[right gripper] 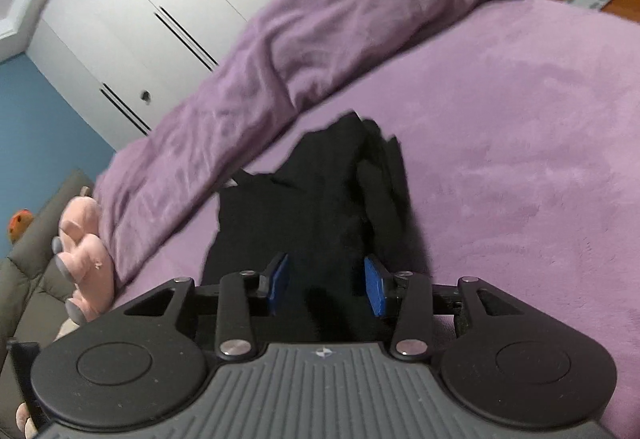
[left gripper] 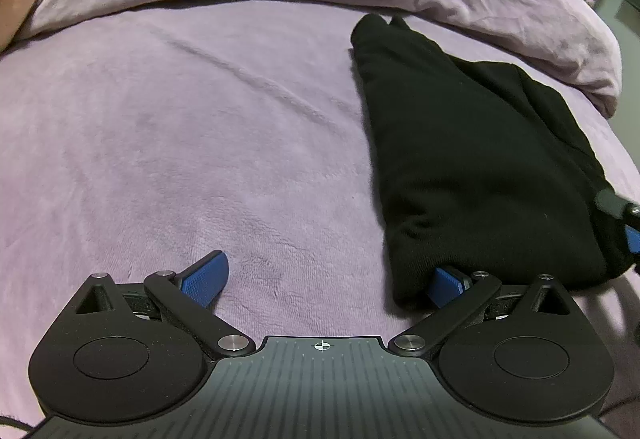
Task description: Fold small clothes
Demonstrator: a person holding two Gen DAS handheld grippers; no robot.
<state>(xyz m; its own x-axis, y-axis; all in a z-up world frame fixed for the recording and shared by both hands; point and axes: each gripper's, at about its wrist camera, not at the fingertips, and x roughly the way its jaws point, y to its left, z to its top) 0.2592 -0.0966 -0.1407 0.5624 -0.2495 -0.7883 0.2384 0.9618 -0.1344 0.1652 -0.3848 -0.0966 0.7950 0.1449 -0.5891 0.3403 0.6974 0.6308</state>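
Black garment lies folded into a long narrow bundle on the purple bed cover, over to the right in the left wrist view. Left gripper stands wide apart, its right-hand finger touching or tucked under the bundle's near corner, the other on bare cover. Right gripper straddles the near end with jaws part-open, cloth between them, not visibly pinched. It looks like a lengthwise fold is done; next, both must close on the near edge and carry it toward the rumpled duvet.
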